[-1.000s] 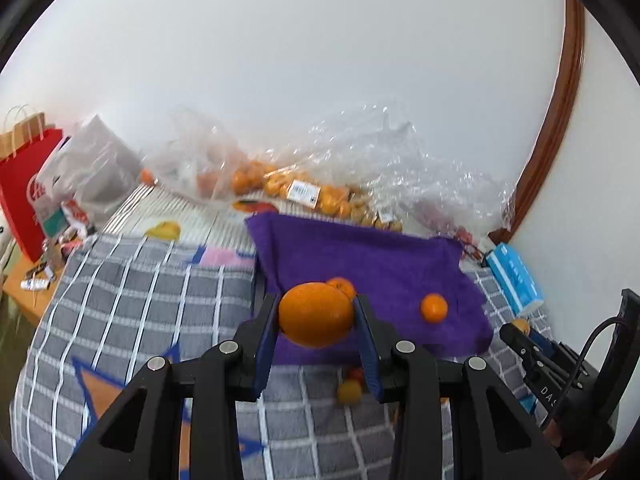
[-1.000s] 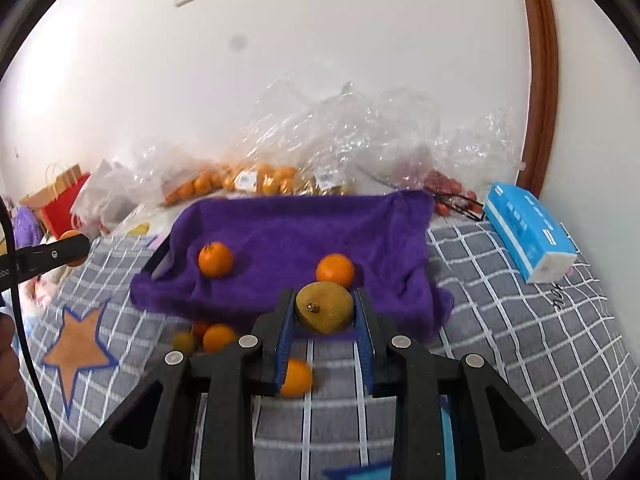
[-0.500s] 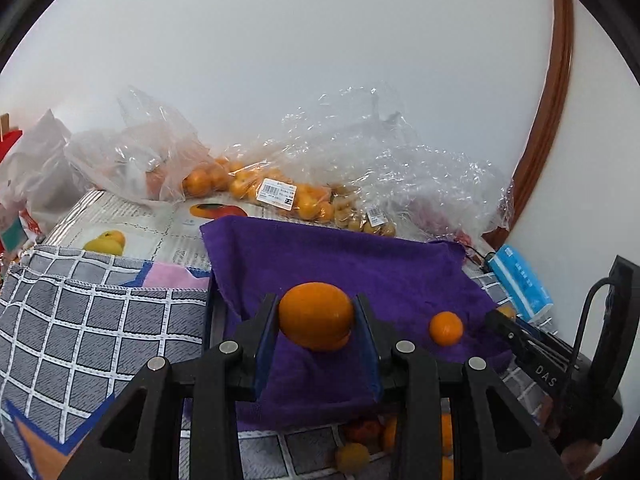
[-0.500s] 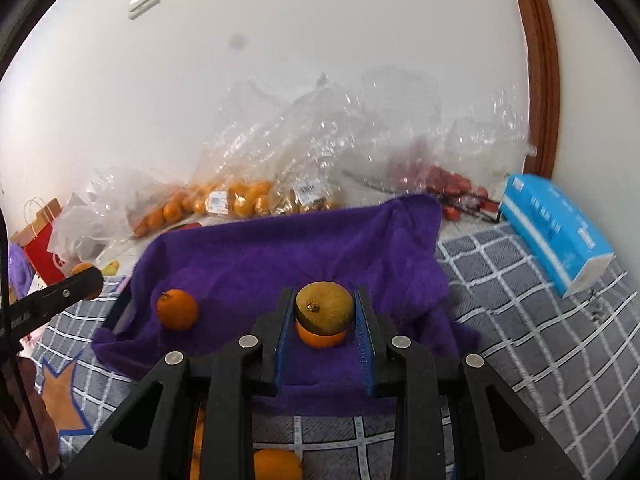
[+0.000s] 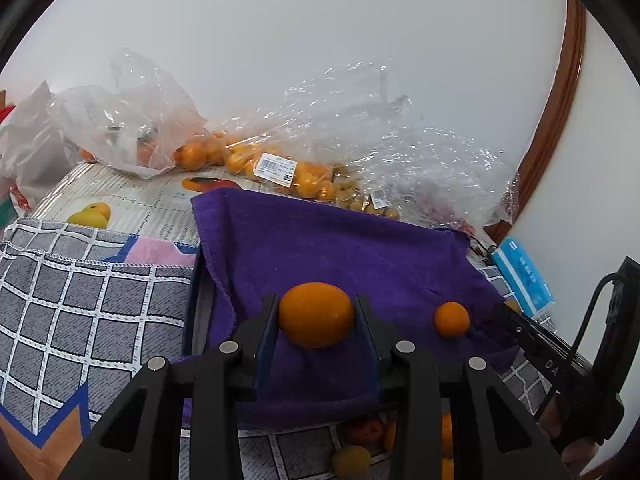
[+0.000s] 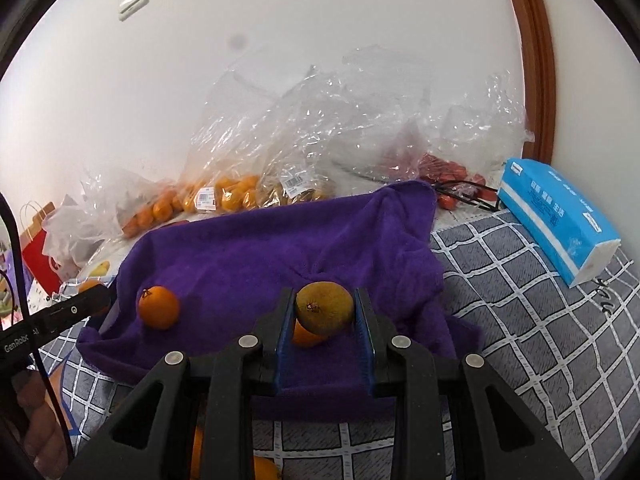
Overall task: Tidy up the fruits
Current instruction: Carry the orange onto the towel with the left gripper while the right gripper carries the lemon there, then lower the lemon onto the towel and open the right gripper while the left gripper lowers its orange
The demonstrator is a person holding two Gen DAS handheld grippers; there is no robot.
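The left fingers (image 5: 266,332) squeeze a big orange (image 5: 316,315); the right fingers (image 6: 286,320) squeeze a yellow-green fruit (image 6: 325,307). Both hang over the purple towel (image 6: 260,256). Next, I think: lower softly, let go, missing the small orange (image 6: 158,306) at 9 o'clock.

A blue tissue pack (image 6: 560,220) lies on the grey checked cloth (image 6: 540,320) beside the wooden door frame (image 6: 536,60).
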